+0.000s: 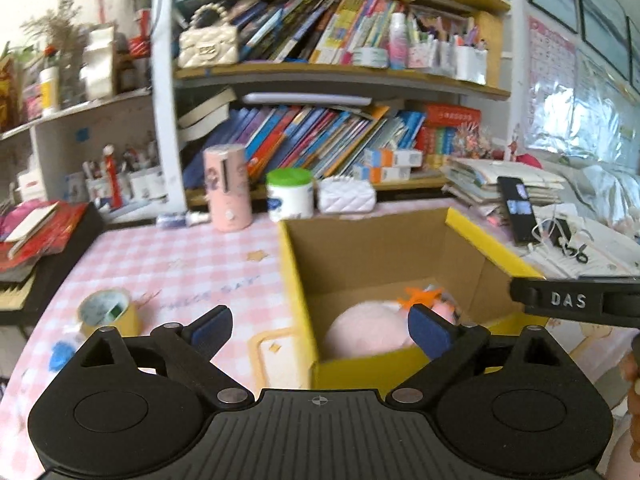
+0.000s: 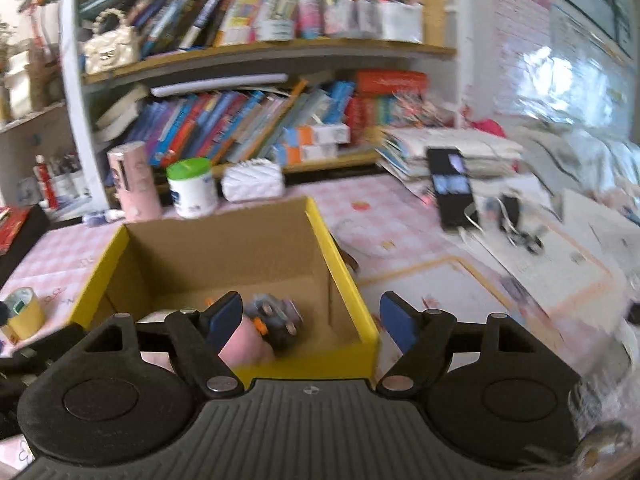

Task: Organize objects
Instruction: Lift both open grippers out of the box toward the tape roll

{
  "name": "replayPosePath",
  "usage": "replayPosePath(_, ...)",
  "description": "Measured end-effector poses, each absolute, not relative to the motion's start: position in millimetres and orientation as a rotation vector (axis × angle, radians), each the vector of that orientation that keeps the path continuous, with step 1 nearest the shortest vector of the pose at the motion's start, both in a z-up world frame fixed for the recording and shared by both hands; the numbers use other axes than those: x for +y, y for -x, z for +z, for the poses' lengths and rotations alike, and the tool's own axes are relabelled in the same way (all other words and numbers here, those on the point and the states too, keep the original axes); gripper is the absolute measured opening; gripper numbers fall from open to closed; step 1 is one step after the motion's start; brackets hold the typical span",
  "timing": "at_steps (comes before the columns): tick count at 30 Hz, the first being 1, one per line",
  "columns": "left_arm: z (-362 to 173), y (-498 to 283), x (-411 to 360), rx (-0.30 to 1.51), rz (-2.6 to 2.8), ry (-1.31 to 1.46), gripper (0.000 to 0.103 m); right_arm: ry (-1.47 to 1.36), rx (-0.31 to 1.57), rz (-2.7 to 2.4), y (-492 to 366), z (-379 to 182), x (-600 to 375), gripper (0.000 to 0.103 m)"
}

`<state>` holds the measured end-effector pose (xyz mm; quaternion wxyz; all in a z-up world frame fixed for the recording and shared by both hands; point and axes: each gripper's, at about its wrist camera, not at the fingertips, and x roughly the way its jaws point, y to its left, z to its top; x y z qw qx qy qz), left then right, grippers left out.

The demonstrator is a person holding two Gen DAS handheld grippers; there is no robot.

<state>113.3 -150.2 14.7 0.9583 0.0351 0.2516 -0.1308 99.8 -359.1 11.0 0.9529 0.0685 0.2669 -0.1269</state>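
Note:
A yellow cardboard box [image 1: 472, 232] [image 2: 344, 276] stands open on the pink checked tablecloth. Inside lies a pink plush toy [image 1: 360, 328] [image 2: 248, 340] with orange bits, and in the right wrist view a dark wheeled toy [image 2: 276, 316] lies beside it. My left gripper [image 1: 320, 330] is open above the box's near left corner, with nothing between its blue pads. My right gripper [image 2: 312, 322] is open over the box's near right corner, also empty. The right gripper's black finger marked DAS [image 1: 568, 300] shows at the right edge of the left wrist view.
A roll of yellow tape [image 1: 106, 312] [image 2: 24, 312] lies left of the box. Behind it stand a pink cylinder [image 1: 228, 188], a green-lidded tub [image 1: 290, 194] and a white quilted pouch [image 1: 346, 196]. A phone [image 1: 518, 208] leans at the right among papers and cables. Bookshelves fill the back.

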Motion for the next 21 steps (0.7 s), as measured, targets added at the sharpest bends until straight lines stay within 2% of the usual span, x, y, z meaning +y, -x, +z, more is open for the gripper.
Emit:
replayPosePath(8, -9.7, -84.6, -95.1, 0.69, -0.169, -0.017, 0.097, -0.151, 0.713, -0.228, -71.3, -13.3, -311.6, 0.075)
replayPosePath(21, -9.4, -27.2, -12.6, 0.71, -0.068, -0.028, 0.097, -0.09, 0.766, -0.076, -29.0, -24.4, -205.1, 0.075)
